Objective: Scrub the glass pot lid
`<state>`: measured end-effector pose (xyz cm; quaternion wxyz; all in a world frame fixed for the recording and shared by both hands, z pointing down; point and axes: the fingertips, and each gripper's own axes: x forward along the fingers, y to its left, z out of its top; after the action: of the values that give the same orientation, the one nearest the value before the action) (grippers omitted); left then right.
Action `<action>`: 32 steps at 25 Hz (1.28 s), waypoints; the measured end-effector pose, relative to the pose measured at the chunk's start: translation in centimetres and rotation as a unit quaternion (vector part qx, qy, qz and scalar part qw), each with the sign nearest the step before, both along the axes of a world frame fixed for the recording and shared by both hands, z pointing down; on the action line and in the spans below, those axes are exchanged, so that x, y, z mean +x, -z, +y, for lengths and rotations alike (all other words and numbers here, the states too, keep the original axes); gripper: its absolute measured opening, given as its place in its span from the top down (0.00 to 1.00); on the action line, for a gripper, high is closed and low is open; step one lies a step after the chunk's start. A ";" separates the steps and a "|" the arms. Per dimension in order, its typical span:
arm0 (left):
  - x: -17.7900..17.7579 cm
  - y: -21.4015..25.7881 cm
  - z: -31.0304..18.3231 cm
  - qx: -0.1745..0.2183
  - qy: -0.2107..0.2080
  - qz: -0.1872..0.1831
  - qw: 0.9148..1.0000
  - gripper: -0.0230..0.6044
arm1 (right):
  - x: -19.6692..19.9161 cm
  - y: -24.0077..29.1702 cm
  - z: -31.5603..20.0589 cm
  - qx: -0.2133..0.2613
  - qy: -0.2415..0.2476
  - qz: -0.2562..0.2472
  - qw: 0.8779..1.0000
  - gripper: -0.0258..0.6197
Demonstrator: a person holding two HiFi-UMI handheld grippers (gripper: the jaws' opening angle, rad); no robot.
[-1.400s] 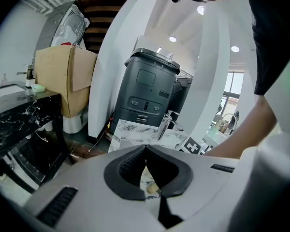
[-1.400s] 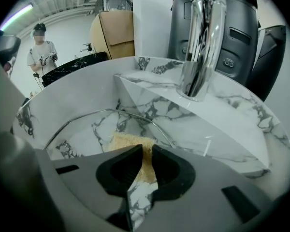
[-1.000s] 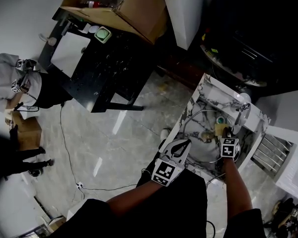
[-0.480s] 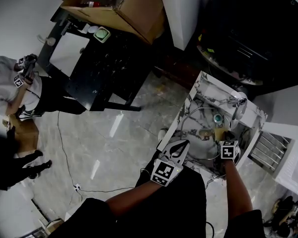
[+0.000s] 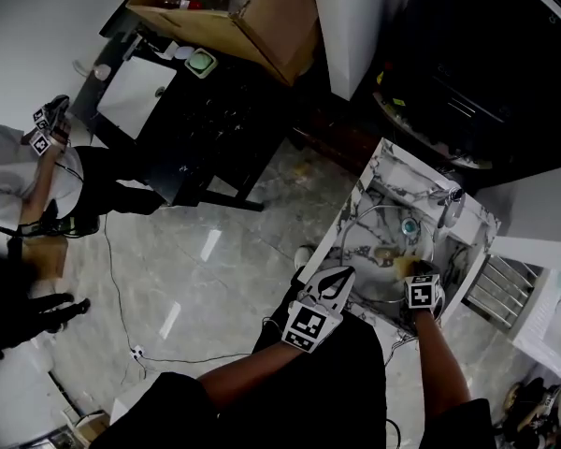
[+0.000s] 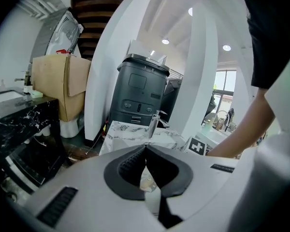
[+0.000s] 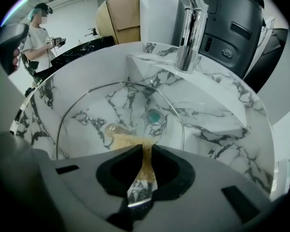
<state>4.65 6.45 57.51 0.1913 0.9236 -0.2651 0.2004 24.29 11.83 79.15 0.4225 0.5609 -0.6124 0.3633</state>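
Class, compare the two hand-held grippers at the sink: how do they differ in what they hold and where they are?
The left hand-held gripper is shut on nothing; the right hand-held gripper is shut on a tan scouring pad. The left one is held outside the marble sink; the right one reaches into it, with the pad against the glass pot lid. Both have their jaws together.

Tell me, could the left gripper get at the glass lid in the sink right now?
Probably yes. The left gripper, shut and empty, hovers by the sink's near edge, and the glass lid lies uncovered beyond it; only the right gripper's sponge covers part.
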 end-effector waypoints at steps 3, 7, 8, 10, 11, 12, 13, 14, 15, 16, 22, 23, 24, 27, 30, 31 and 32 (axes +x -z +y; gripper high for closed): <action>-0.4 0.2 0.1 -0.001 0.003 0.005 1.000 0.94 | -1.1 0.1 0.4 -0.011 0.014 -0.003 1.000 0.86; -0.9 0.5 0.0 -0.001 0.006 0.010 1.000 0.94 | -2.4 0.1 0.7 -0.022 0.024 -0.008 0.999 0.86; -1.0 0.5 0.0 -0.001 0.007 0.010 1.000 0.94 | -2.8 0.1 0.8 -0.024 0.025 -0.009 0.999 0.86; -1.3 0.6 -0.1 -0.001 0.010 0.011 1.000 0.94 | -3.4 0.1 0.8 -0.027 0.027 -0.012 0.999 0.86; -1.5 0.6 -0.1 -0.002 0.012 0.012 1.000 0.94 | -3.7 0.1 0.8 -0.028 0.028 -0.014 0.999 0.86; -1.6 0.6 -0.1 -0.002 0.014 0.012 1.000 0.94 | -4.0 0.1 0.7 -0.029 0.030 -0.016 0.999 0.86; -1.8 0.7 -0.2 -0.002 0.016 0.013 1.000 0.94 | -4.4 0.1 0.7 -0.031 0.032 -0.020 0.999 0.86; -2.0 0.7 -0.3 -0.002 0.018 0.013 1.000 0.94 | -4.8 0.2 0.6 -0.032 0.034 -0.023 0.999 0.86; -2.2 0.8 -0.4 -0.002 0.020 0.014 1.000 0.94 | -5.3 0.2 0.6 -0.033 0.036 -0.027 0.998 0.86; -2.5 0.8 -0.6 -0.003 0.022 0.015 1.000 0.94 | -5.8 0.2 0.5 -0.034 0.039 -0.030 0.998 0.86; -4.0 0.8 -1.1 -0.011 0.033 0.017 0.999 0.94 | -8.6 0.0 -0.1 -0.036 0.056 -0.045 0.997 0.86; -4.2 0.8 -1.1 -0.011 0.035 0.017 0.999 0.94 | -9.1 -0.1 -0.3 -0.036 0.059 -0.047 0.997 0.86; -4.5 0.8 -1.2 -0.012 0.036 0.017 0.999 0.94 | -9.5 -0.1 -0.5 -0.036 0.061 -0.048 0.996 0.86; -5.1 0.6 -1.4 -0.015 0.041 0.018 0.999 0.94 | -10.7 -0.1 -1.1 -0.037 0.066 -0.051 0.996 0.86; -5.5 0.9 -1.5 -0.010 0.036 0.022 0.999 0.94 | -11.8 -0.3 -1.7 -0.038 0.064 -0.059 0.995 0.86; -5.6 1.0 -1.4 -0.008 0.032 0.024 0.999 0.94 | -12.1 -0.3 -2.1 -0.038 0.063 -0.061 0.995 0.86; -5.7 1.1 -1.3 -0.007 0.028 0.025 0.999 0.94 | -12.5 -0.3 -2.5 -0.035 0.062 -0.063 0.995 0.86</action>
<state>-1.01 5.10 56.37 0.2095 0.9194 -0.2845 0.1731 11.82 9.36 79.47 0.4241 0.4822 -0.6585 0.3925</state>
